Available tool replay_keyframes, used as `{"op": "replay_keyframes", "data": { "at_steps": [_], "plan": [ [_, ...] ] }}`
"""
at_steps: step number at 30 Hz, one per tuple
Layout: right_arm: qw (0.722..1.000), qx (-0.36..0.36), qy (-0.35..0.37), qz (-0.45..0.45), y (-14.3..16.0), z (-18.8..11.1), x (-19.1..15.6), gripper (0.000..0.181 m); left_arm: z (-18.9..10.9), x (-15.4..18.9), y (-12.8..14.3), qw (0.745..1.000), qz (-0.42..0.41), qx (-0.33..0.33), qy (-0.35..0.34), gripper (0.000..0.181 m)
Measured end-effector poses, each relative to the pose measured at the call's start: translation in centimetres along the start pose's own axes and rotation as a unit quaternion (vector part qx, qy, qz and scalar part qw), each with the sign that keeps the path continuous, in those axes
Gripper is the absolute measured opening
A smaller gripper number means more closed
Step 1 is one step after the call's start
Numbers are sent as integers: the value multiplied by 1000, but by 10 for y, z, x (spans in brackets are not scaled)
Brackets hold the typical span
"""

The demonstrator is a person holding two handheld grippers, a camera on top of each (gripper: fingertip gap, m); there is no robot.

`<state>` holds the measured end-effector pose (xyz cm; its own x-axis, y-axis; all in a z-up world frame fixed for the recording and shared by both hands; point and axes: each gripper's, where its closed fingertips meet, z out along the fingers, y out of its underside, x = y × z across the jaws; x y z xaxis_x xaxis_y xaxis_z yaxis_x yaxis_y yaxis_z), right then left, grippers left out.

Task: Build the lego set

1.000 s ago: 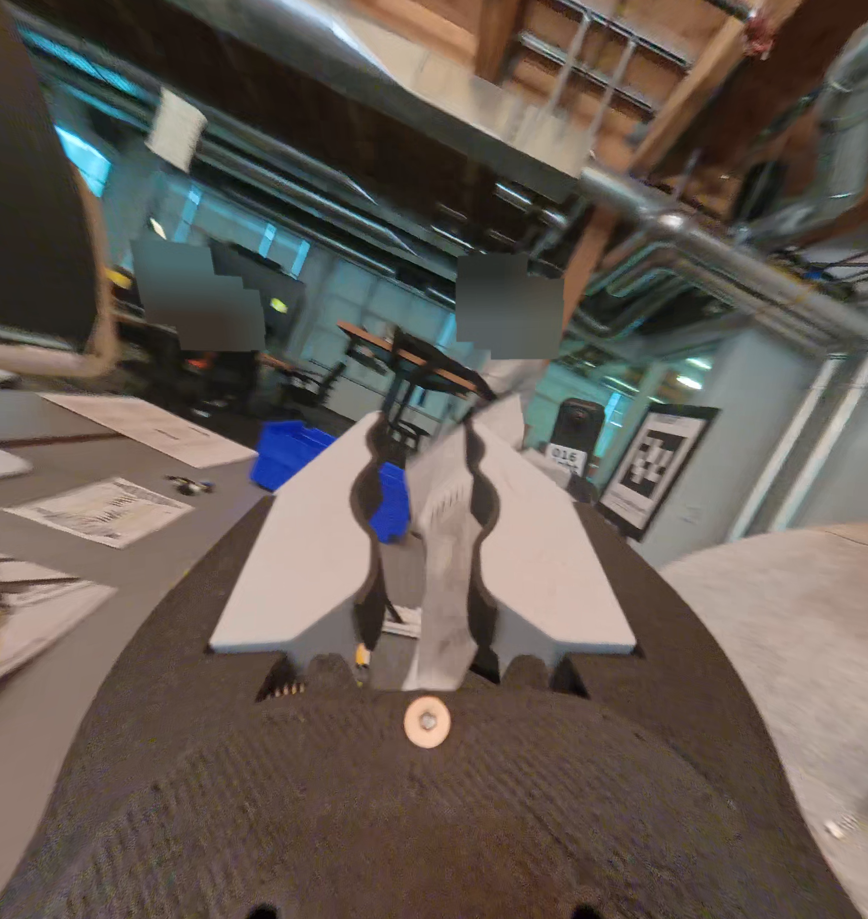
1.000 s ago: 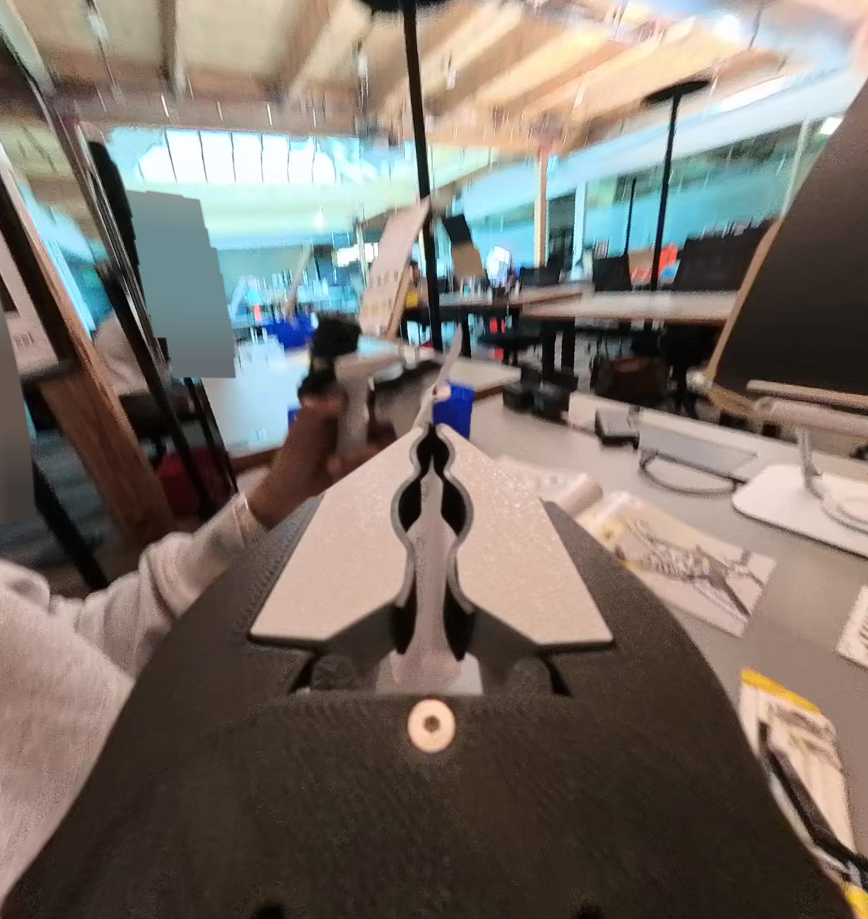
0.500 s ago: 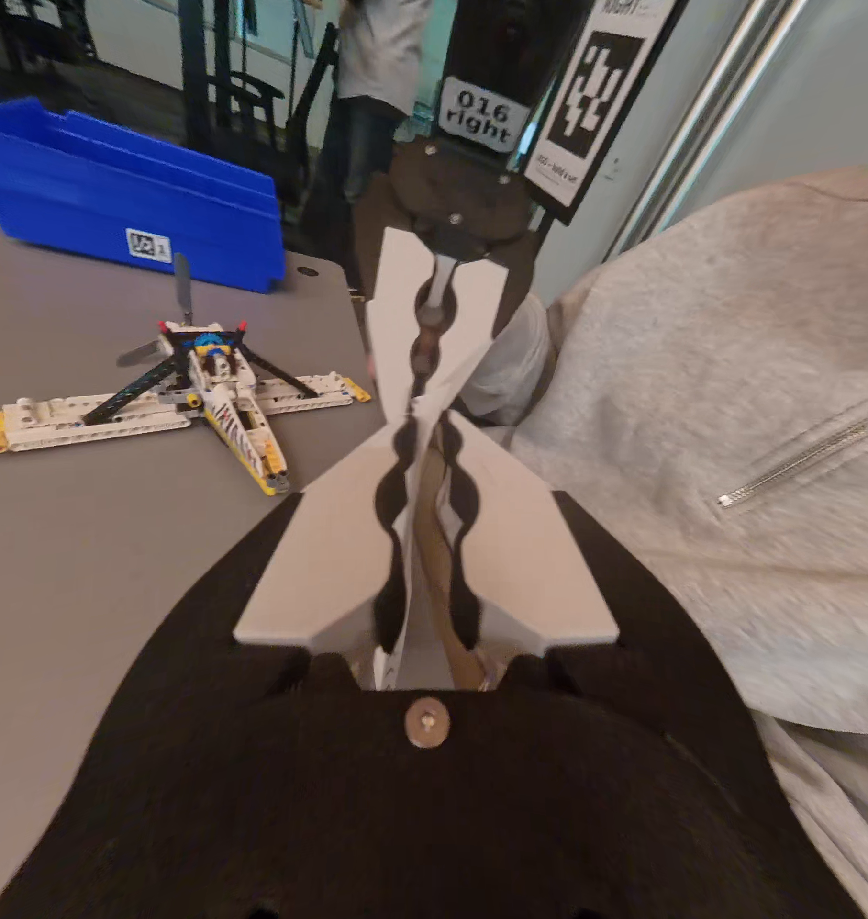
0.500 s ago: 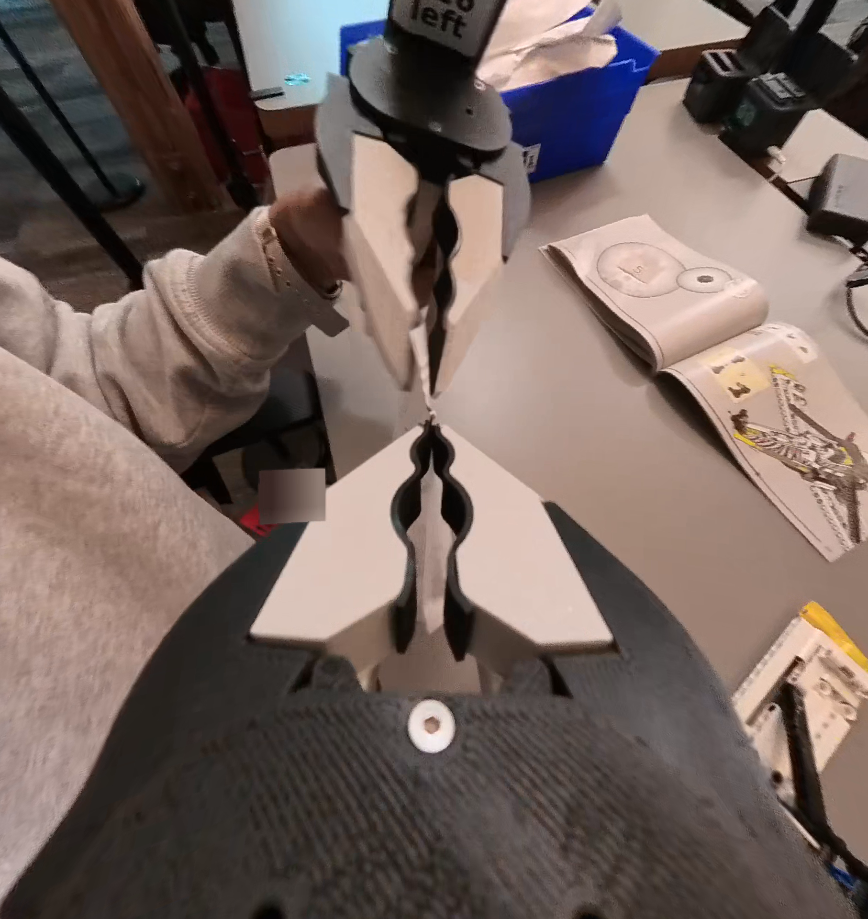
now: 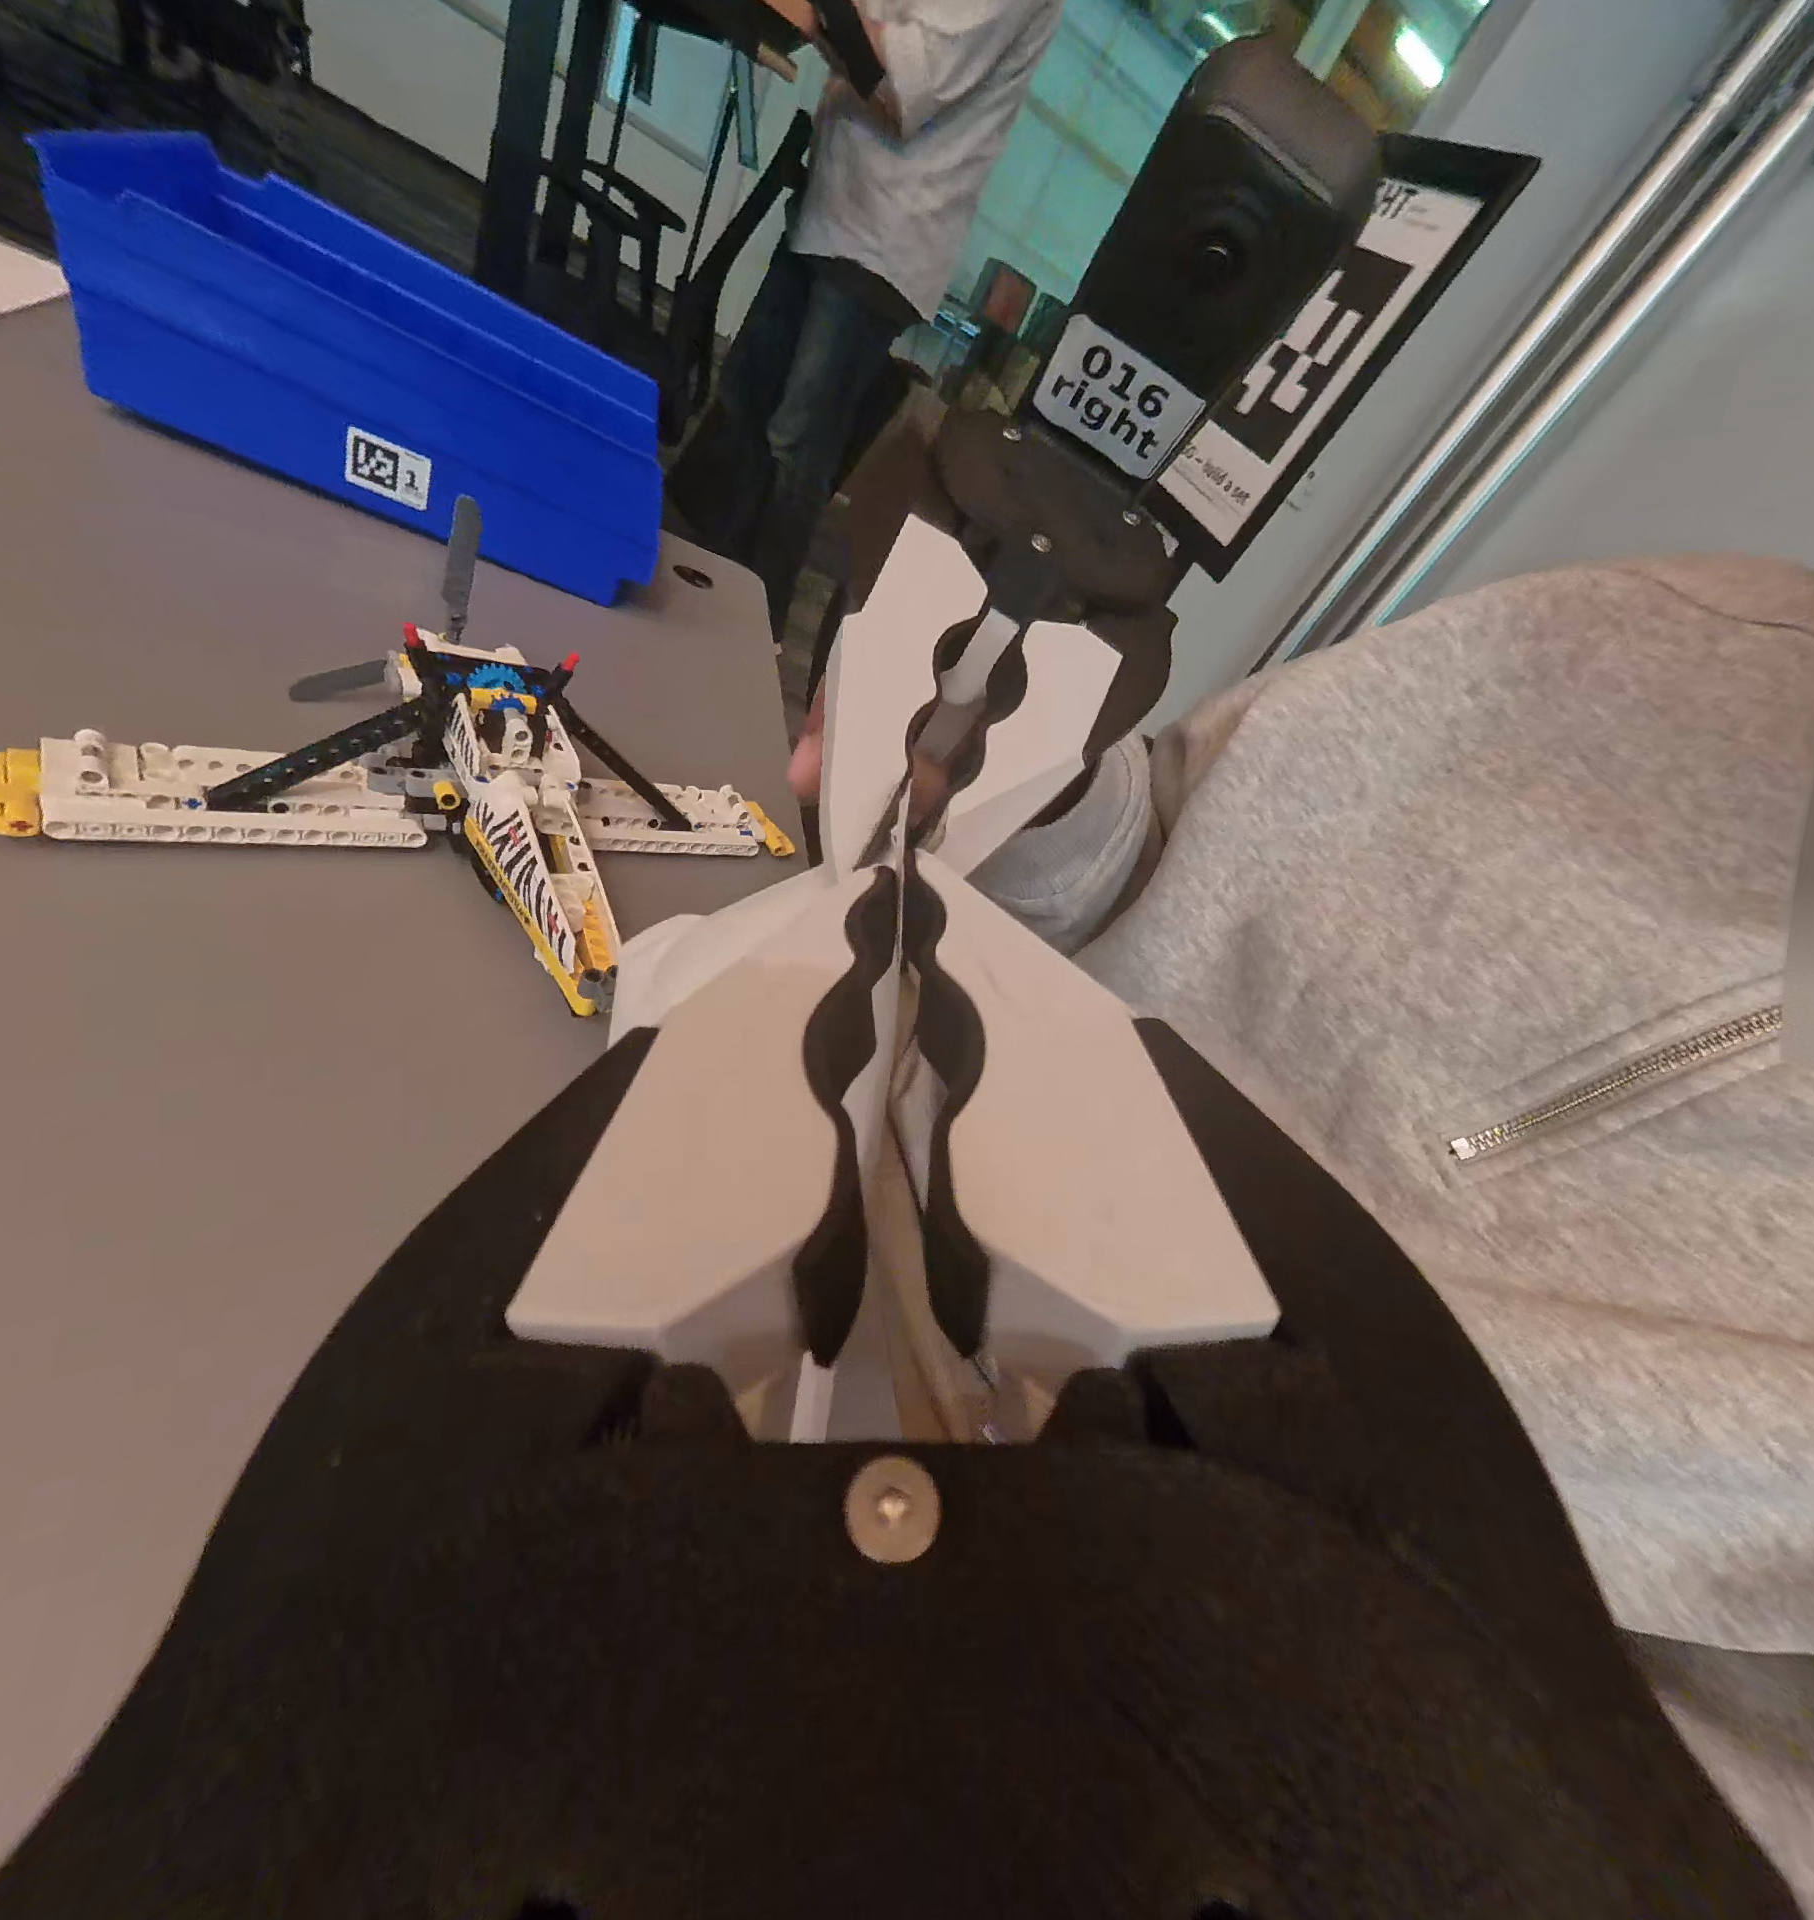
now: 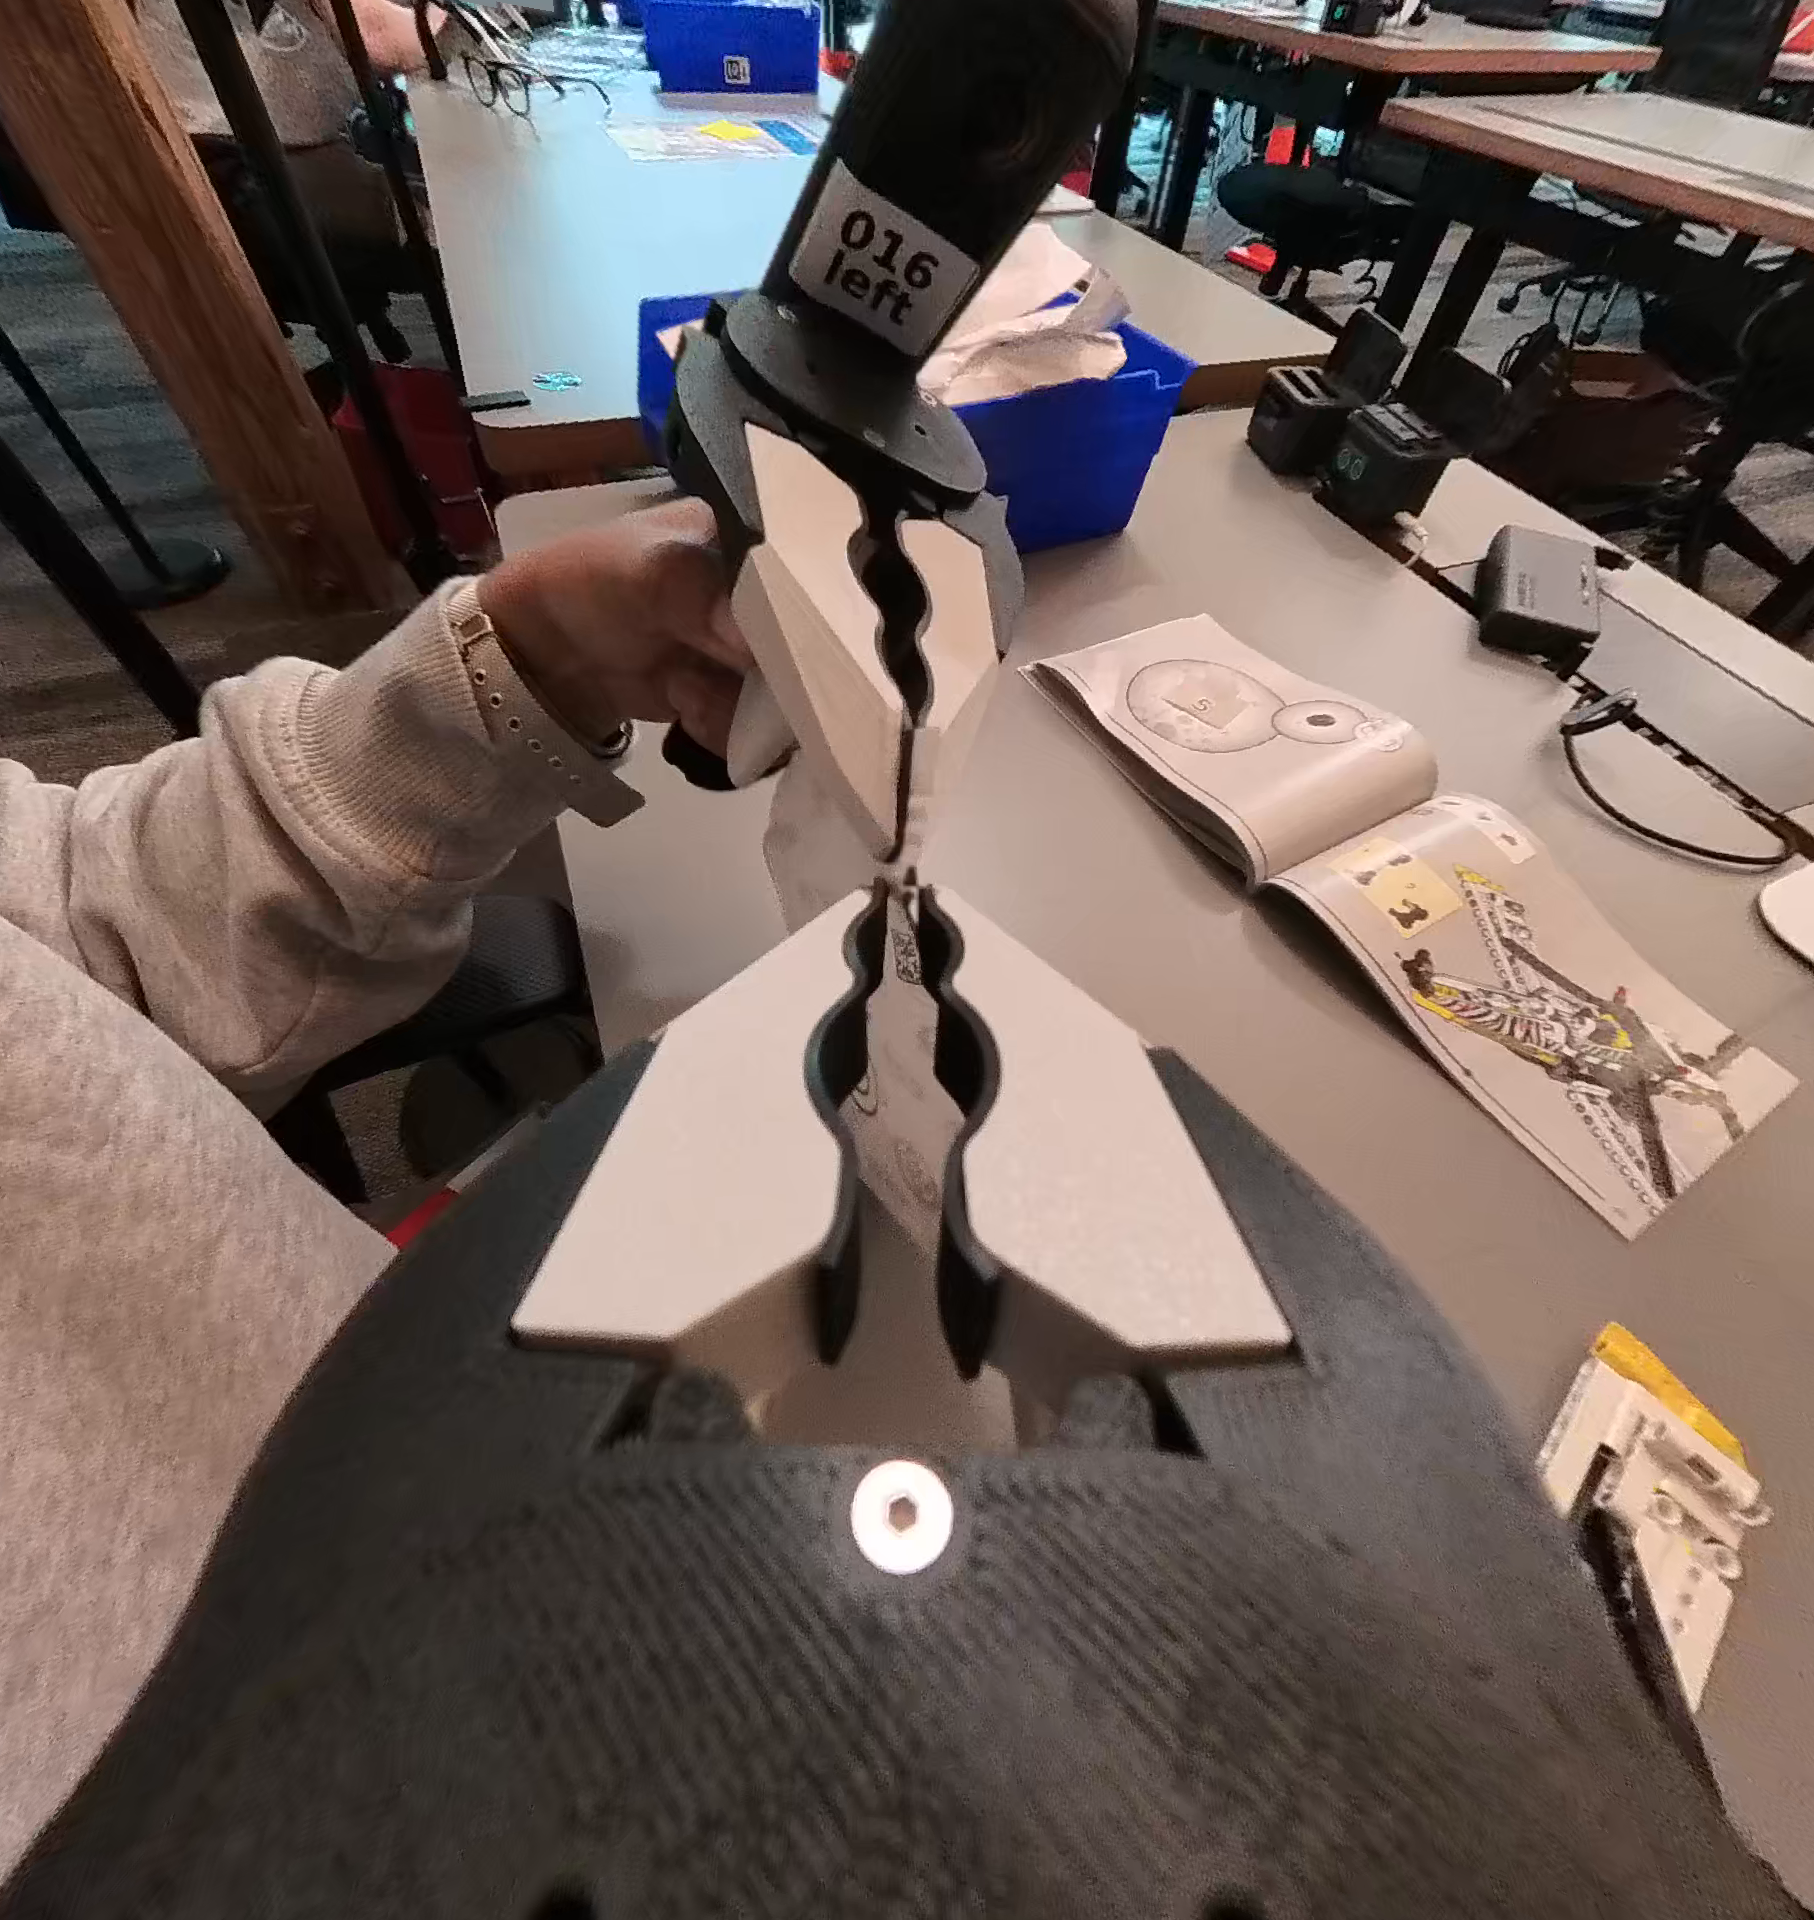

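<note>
From the left wrist view: blue bin at the far left of the grey table. Nearer, the lego plane lies flat on the table, untouched, well apart from both tools. My left gripper is pinched on a white paper bag, held over the table edge. Tip to tip with it, my right gripper is clamped on the same bag. Grey sleeve at right. From the right wrist view, an open instruction booklet lies on the table to the right.
</note>
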<state>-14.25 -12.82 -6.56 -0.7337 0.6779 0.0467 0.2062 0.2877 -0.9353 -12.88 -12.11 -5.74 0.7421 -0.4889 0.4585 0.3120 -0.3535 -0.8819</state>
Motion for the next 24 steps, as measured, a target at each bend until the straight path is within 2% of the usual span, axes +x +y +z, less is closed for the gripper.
{"op": "replay_keyframes", "data": {
  "at_steps": [6, 9, 13, 24],
  "plan": [
    [1000, -8, 6, -6, 0, -2, -2, 0, 1, 1, 0, 1000, 14, -11, -20, 1],
    [1000, -26, 0, -11, 4, 0, -7, 0, 3, -1, 3, 997, 42, -30, -52, 17],
    [998, -39, 24, -34, 6, 1, -6, 0, 6, 2, 3, 996, 41, -43, -60, 1],
    [995, -10, 79, -57, -7, -9, 7, 0, 9, -1, -19, 997, -72, 35, -18, 0]
  ]
}}
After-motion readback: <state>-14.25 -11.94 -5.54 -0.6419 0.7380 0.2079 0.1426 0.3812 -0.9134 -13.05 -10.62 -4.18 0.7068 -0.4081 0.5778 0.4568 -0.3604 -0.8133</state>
